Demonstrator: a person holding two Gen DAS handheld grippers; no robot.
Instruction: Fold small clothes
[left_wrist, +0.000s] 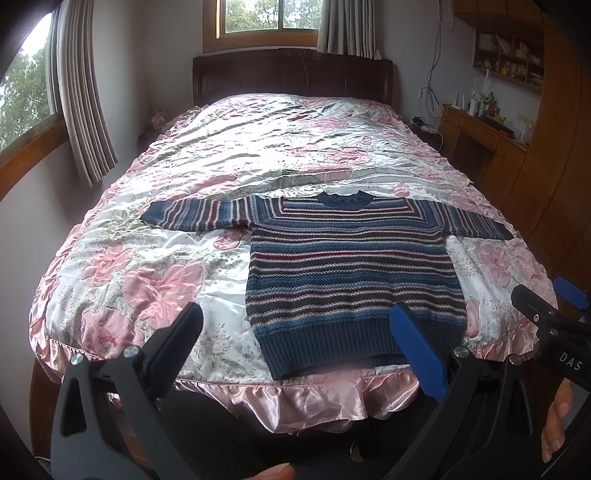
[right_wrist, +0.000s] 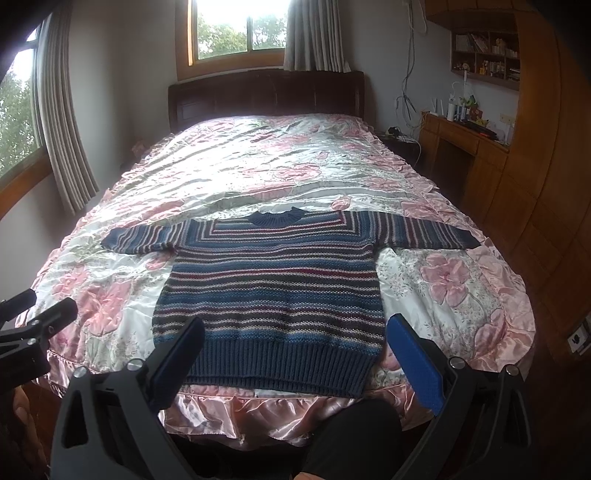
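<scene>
Striped knitted sweater (left_wrist: 351, 273) lies flat on the bed, face up, in the lower middle of the left wrist view, a little to the right of centre. Both sleeves are stretched out to the sides, the round dark blue collar (left_wrist: 345, 199) points toward the headboard (left_wrist: 291, 75), and the ribbed hem is close to the near edge of the bed. In the right wrist view the same sweater (right_wrist: 273, 291) sits in the centre of the frame.

It rests on a shiny bedspread (left_wrist: 236, 147) with pink flowers and a pink frill along the near edge.

Left gripper (left_wrist: 295, 332) is at the bottom of its view, its two fingers spread wide apart, with nothing between them; it is above the near edge of the bed and does not touch the sweater. Right gripper (right_wrist: 295, 339) is also wide open and empty, in front of the hem. It shows too at the right edge of the left wrist view.

Curtains (left_wrist: 81, 92) hang beside the window at the upper left, and a wooden desk (left_wrist: 480, 129) stands at the right of the bed.
</scene>
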